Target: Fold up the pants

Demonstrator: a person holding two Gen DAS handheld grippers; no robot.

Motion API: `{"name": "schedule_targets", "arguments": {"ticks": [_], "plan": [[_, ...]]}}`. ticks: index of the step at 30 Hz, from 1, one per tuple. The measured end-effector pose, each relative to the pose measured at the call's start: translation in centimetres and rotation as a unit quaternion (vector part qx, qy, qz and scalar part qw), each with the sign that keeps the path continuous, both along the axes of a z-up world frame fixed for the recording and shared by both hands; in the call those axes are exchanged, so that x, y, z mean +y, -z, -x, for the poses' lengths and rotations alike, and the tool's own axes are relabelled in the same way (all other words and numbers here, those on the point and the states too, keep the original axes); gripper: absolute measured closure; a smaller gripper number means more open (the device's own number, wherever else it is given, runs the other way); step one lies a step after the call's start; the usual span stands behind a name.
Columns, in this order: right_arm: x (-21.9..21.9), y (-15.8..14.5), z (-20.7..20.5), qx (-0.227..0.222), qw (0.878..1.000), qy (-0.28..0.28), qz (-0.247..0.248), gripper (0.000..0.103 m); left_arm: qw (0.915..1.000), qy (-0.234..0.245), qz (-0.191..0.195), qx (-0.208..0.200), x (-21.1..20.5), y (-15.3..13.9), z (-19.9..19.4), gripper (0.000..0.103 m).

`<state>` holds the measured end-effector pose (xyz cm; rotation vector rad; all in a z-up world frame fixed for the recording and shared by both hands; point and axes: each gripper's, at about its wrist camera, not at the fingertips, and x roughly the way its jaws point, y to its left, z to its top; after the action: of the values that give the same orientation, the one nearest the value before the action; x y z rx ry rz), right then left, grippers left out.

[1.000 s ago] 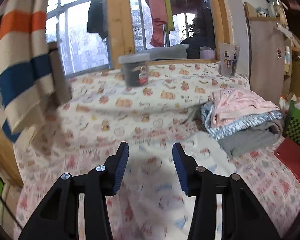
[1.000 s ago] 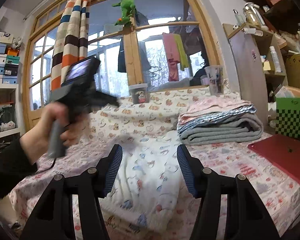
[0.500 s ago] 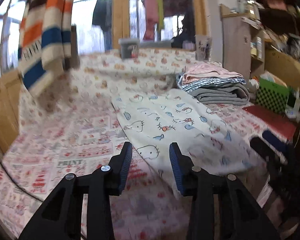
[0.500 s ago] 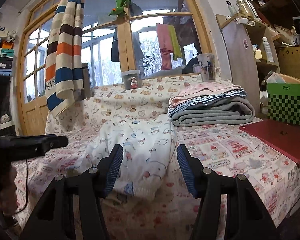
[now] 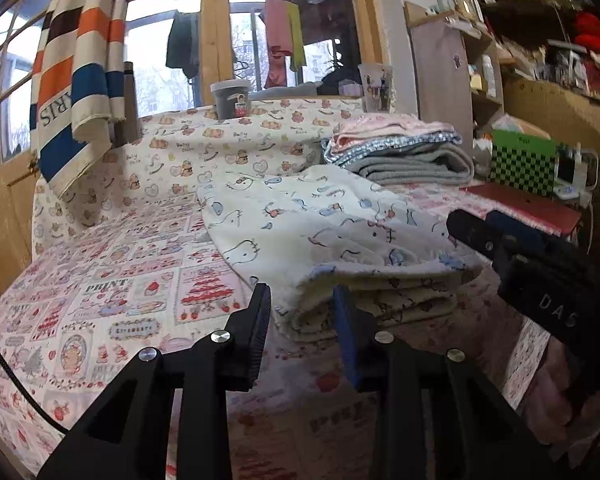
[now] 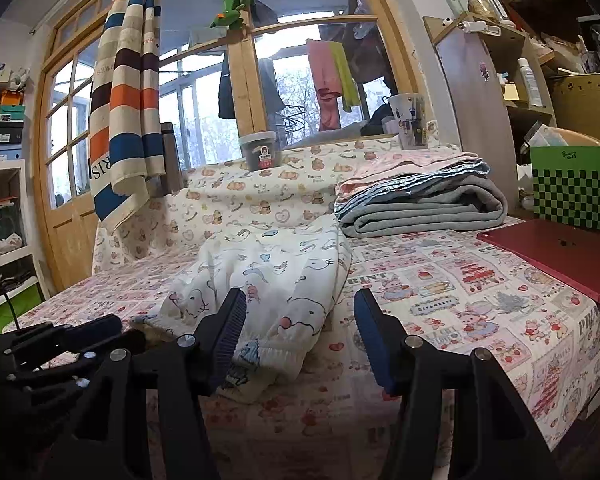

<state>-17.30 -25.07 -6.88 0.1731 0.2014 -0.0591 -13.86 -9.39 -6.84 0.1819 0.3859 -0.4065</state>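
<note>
White pants with a cartoon print (image 5: 332, 236) lie lengthwise on the patterned bed cover, their near end doubled over in layers; they also show in the right wrist view (image 6: 276, 280). My left gripper (image 5: 302, 308) is open and empty, low over the bed, its fingers on either side of the near left corner of the folded end. My right gripper (image 6: 300, 312) is open and empty, just in front of the elastic near end. The right gripper (image 5: 512, 248) shows at the pants' right side in the left wrist view, and the left gripper (image 6: 60, 340) shows at lower left in the right wrist view.
A stack of folded grey and pink blankets (image 6: 420, 200) lies at the back right. A red tablet (image 6: 560, 256) and a green checkered box (image 6: 572, 188) sit to the right. A dark tub (image 6: 260, 150) and a cup (image 6: 410, 120) stand on the sill. A striped curtain (image 6: 128, 100) hangs at left.
My left gripper has swung down from facing the window to the near end of the pants. My right gripper has dropped closer to the pants' elastic end. Both stayed open.
</note>
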Motion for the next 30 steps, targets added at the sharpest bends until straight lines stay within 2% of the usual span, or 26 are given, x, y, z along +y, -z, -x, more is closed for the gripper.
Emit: {"name": "schedule_targets", "arguments": {"ticks": [1, 3, 4, 5, 8, 11, 16, 19, 20, 28, 30], "plan": [[0.0, 0.0, 0.0, 0.002, 1.0, -0.001, -0.001, 0.045, 0.9999, -0.001, -0.01, -0.004, -0.4, 0.2, -0.1, 0.071], [0.1, 0.1, -0.1, 0.005, 1.0, 0.005, -0.001, 0.051, 0.9996, -0.01, -0.025, -0.008, -0.8, 0.7, -0.3, 0.072], [0.3, 0.1, -0.1, 0.006, 1.0, 0.007, 0.003, 0.062, 0.9995, -0.013, -0.026, -0.008, -0.9, 0.8, -0.4, 0.074], [0.4, 0.1, -0.2, 0.007, 1.0, 0.006, 0.008, 0.074, 0.9996, -0.019, -0.022, -0.007, -0.8, 0.8, -0.5, 0.085], [1.0, 0.2, -0.5, 0.013, 1.0, 0.001, 0.012, 0.079, 0.999, -0.037, -0.021, -0.015, -0.4, 0.6, -0.4, 0.092], [1.3, 0.2, -0.7, 0.015, 1.0, -0.009, 0.004, 0.08, 0.9985, -0.049, -0.012, -0.023, 0.4, 0.5, 0.3, 0.093], [1.9, 0.2, -0.6, 0.015, 1.0, -0.015, -0.002, 0.078, 0.9981, -0.06, -0.001, -0.009, 1.6, 1.0, 0.6, 0.094], [2.0, 0.4, -1.1, 0.03, 0.999, -0.028, -0.014, 0.065, 0.9976, -0.069, 0.011, 0.003, 2.2, 1.2, 0.4, 0.094], [2.1, 0.6, -1.3, 0.033, 0.999, -0.027, -0.016, 0.064, 0.9973, -0.07, 0.017, 0.008, 2.3, 1.2, 0.3, 0.094], [2.8, 1.9, -1.6, 0.059, 0.998, -0.027, -0.007, 0.064, 0.9965, -0.081, 0.02, 0.011, 2.4, 1.7, 0.4, 0.094], [2.7, 2.1, -1.6, 0.058, 0.998, -0.037, -0.012, 0.074, 0.9965, -0.081, 0.015, 0.011, 2.3, 1.9, 0.4, 0.094]]}}
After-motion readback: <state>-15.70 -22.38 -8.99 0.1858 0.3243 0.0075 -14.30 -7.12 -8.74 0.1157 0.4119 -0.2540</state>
